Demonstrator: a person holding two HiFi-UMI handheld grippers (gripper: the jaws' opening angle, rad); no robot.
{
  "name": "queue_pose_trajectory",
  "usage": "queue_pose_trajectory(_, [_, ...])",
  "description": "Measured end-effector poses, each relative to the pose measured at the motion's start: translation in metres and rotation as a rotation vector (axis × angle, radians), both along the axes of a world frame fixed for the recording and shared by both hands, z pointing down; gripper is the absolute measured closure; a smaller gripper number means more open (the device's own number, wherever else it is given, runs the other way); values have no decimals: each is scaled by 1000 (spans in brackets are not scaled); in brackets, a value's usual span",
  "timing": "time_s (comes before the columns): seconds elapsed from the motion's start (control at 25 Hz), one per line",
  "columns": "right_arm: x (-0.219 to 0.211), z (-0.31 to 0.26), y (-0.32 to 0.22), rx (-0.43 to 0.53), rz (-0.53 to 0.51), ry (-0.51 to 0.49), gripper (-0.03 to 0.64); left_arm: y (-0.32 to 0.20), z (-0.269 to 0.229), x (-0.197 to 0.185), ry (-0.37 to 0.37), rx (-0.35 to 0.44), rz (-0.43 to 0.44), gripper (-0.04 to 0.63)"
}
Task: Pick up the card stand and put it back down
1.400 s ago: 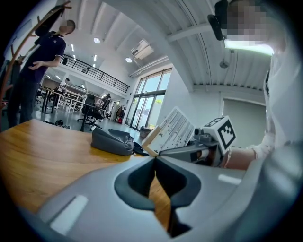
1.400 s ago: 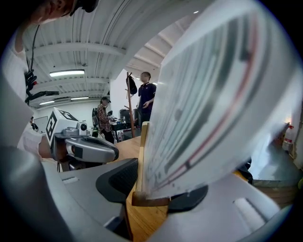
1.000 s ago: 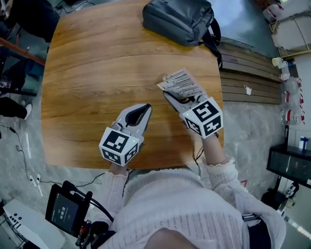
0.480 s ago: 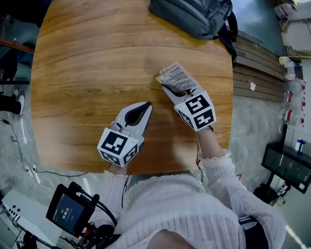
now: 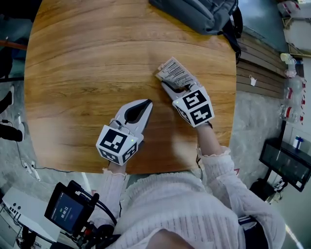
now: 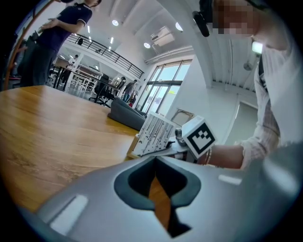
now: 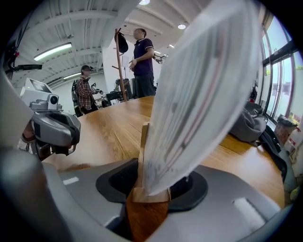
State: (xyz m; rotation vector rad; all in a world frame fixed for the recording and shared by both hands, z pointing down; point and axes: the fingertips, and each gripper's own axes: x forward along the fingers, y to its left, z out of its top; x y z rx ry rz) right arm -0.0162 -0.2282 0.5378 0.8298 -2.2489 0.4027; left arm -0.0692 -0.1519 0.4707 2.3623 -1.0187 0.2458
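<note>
The right claw (image 5: 168, 87) is pinching the small pale wooden card stand (image 5: 174, 73) by its block base. Its jaws press against either side of the base, and a white printed card rises tilted from the slot. The stand is over the right part of the round-cornered brown wooden worktop (image 5: 87, 63) (whether the base touches the wood or hangs just above it cannot be told). The left claw (image 5: 145, 103) is low over the worktop, near the stand and to its left, tips pressed together with nothing between them. A dark grey fabric backpack (image 5: 199, 12) rests at the far edge, well apart from the stand.
</note>
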Motion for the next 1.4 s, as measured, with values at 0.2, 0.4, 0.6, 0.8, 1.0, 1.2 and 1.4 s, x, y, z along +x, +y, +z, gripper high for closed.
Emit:
queue_pose_trajectory(0.2, [-1,4,3,-10,-4,23,434,4,3,2,1,-10,11,586])
queue_pose_trajectory(0.4, [-3,7,4,-7,-7,33,433,6,2,4,5,-15,17,588])
queue_pose_trajectory(0.6, [-2,10,-2,14,14,38,428,5,4,4,-2,-20,21,586])
queue_pose_trajectory(0.8, [3,10,-3,38,34,50,412,7,-1,2,-8,-2,14,588])
queue_pose_trajectory(1.0, [14,-12,2,65,68,26,374,14,-18,2,-20,33,16,588])
queue_pose_trajectory(1.2, [35,-53,20,116,108,-13,379,28,-47,13,-38,87,34,586])
queue_pose_trajectory(1.4, [54,-86,39,152,129,-61,405,32,-72,21,-52,153,44,586])
